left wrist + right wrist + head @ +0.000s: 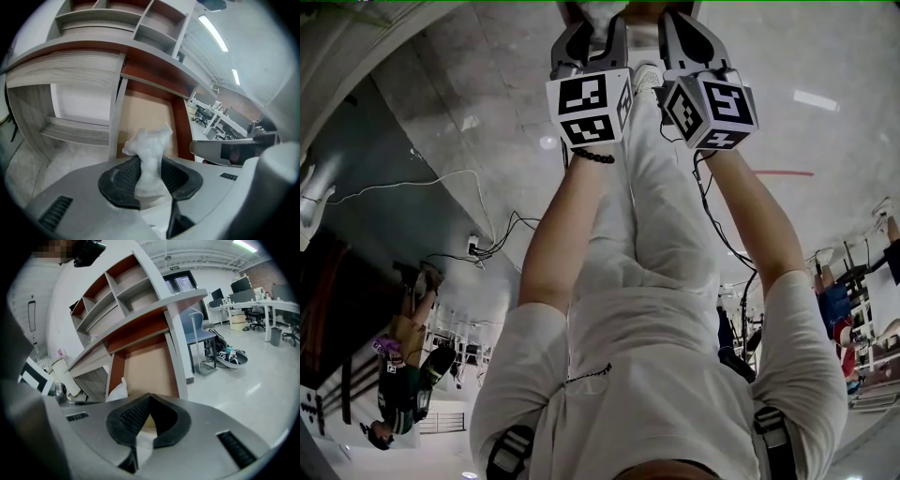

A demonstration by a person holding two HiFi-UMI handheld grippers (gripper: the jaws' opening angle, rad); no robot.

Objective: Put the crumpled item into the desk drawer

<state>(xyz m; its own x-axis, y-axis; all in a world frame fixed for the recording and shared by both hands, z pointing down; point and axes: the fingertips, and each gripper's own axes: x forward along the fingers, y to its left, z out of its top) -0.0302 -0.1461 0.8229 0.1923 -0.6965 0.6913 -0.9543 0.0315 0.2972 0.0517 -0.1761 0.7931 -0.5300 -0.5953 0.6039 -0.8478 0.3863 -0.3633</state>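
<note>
While the left claw (150, 164) is clamped on the crumpled item (151, 143), the white wad stands pinched at its waist between both pads, directly over the open drawer (143, 110), evidently so that a release drops it inside. Noted of the right claw (148, 398): tips together, nothing between them, idle beside the drawer. Deposit judged not yet made.
</note>
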